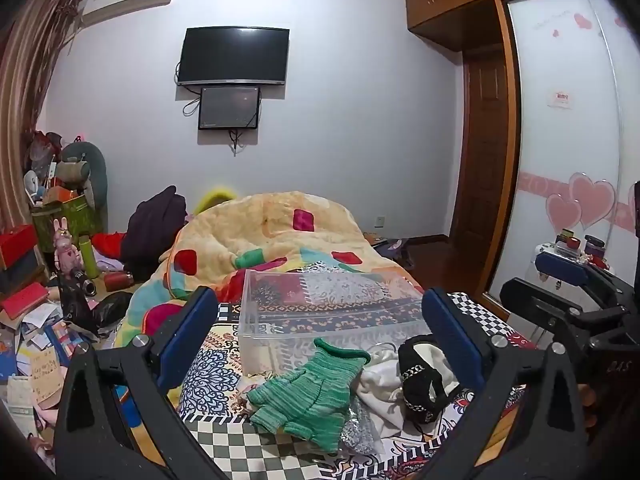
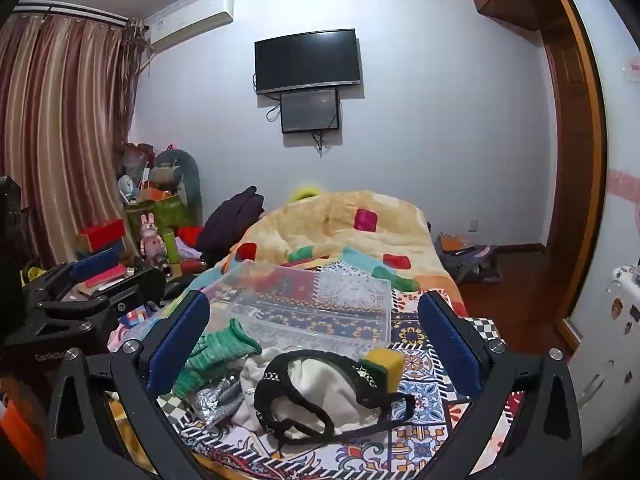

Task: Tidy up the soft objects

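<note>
Both grippers hover above a patterned bedspread (image 1: 224, 364) with their blue-padded fingers spread wide and nothing between them. The left gripper (image 1: 320, 332) frames the near wall of a clear plastic bin (image 1: 332, 308), which serves as the landmark here. The right gripper (image 2: 316, 340) is likewise released, and it frames the same bin (image 2: 312, 304) from a position further right.

In front of the bin, touching or just short of its near wall, lies a green knitted glove (image 1: 308, 392), cuff toward the bin. In the right wrist view the glove (image 2: 216, 352) sits at the bin's near left corner, beside the left pad of that gripper. To the right of the glove, still in front of the bin, a white cloth (image 2: 320, 392) lies crumpled with a black studded strap (image 2: 276, 384) looped over it. A silver crinkled piece (image 2: 220, 396) lies partly under the glove and cloth. A yellow and green sponge (image 2: 386, 364) stands at the bin's near right corner, resting against the cloth.

Behind the bin is a bunched yellow blanket (image 1: 256, 232) with coloured patches. The bin itself appears to hold none of these items.
</note>
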Demonstrator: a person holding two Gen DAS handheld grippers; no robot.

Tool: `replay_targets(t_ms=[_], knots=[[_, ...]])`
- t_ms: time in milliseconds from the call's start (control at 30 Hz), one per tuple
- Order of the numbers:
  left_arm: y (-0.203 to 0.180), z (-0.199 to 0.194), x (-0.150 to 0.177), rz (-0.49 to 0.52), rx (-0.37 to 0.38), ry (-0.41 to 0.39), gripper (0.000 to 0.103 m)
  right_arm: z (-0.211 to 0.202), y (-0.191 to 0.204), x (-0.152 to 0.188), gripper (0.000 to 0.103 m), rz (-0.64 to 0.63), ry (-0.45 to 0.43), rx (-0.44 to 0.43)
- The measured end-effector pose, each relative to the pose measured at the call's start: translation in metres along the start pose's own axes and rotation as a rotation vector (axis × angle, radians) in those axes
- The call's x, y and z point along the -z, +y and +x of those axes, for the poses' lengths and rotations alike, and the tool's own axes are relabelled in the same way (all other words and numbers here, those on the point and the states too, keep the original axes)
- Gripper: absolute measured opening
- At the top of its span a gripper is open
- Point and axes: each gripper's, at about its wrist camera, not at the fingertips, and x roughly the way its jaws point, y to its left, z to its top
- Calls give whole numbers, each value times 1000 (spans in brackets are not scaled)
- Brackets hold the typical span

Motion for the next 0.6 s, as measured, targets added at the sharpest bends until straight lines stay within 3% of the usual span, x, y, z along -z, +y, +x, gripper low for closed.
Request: replay_targets(t_ms=[600], knots=[[-4, -2, -2, 6, -10, -8, 103, -3, -1, -2, 103, 13, -8, -3]])
